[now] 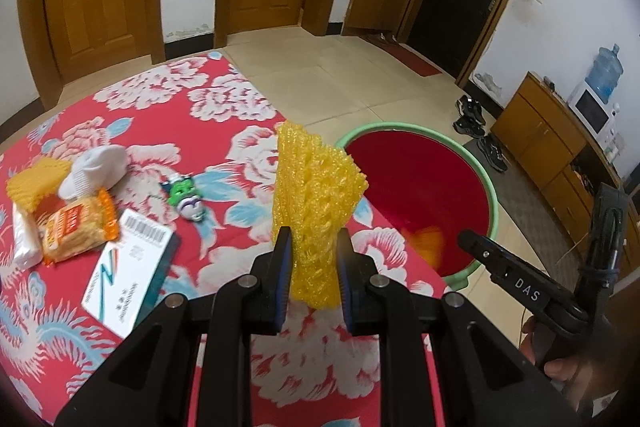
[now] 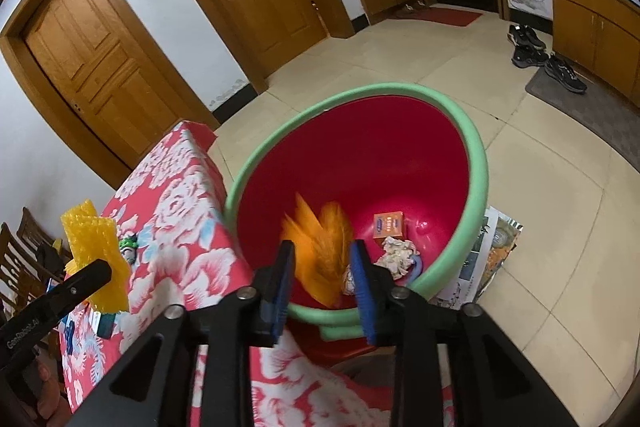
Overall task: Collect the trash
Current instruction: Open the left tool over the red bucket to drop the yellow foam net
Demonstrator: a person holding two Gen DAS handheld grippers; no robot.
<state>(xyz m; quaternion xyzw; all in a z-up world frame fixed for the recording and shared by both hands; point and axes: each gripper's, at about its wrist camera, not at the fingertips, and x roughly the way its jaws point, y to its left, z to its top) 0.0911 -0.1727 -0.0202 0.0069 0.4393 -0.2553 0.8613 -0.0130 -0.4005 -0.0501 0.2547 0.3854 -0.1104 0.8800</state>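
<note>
Step in hand: dropping trash into bin. Right tool (image 2: pixel 322 267) parted over red bin (image 2: pixel 476 163), pads clear of blurred orange wrapper (image 2: pixel 320 247) falling inside. Left tool (image 1: pixel 312 259) narrow, clamped on yellow foam net (image 1: pixel 316 195), above bench (image 1: pixel 224 131) near its bin-side edge. Next: carry net past edge, over green rim, release. Bin mouth wide, floor around open.
</note>
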